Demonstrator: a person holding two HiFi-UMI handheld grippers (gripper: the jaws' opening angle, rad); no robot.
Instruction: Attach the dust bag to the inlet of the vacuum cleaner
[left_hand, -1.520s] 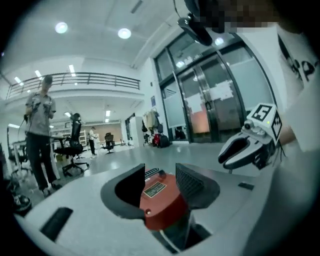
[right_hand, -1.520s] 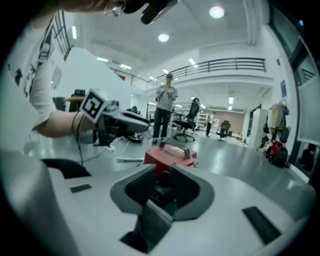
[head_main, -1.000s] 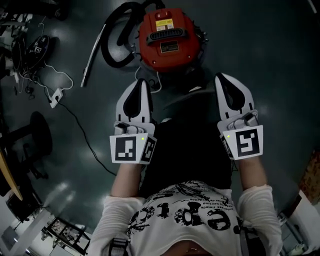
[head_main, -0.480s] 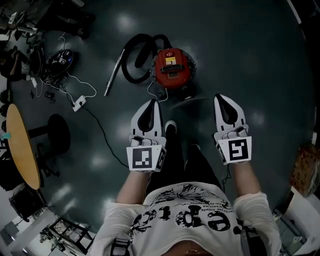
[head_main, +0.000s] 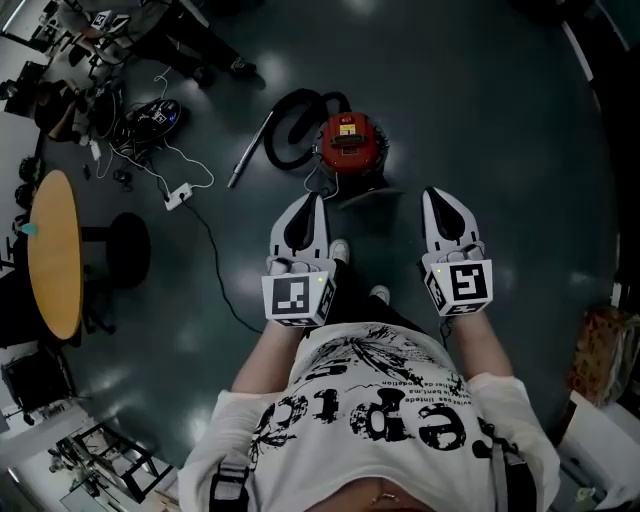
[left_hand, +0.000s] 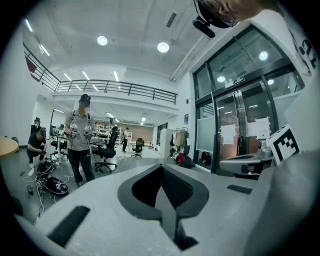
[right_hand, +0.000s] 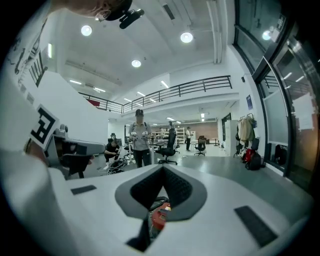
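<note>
The left gripper (head_main: 308, 200) and the right gripper (head_main: 437, 192) are held level side by side, each with its jaws pressed together on nothing. The red vacuum cleaner (head_main: 350, 142) stands on the dark floor (head_main: 480, 110) ahead of the person's shoes, its black hose (head_main: 290, 125) curled at its left.

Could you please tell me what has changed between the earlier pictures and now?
Both the left hand-held gripper and the right hand-held gripper have risen, away from the red vacuum cleaner, as the person stood up. Nothing was grasped or released. Both remain shut and empty; the vacuum cleaner and its hose lie as before.
</note>
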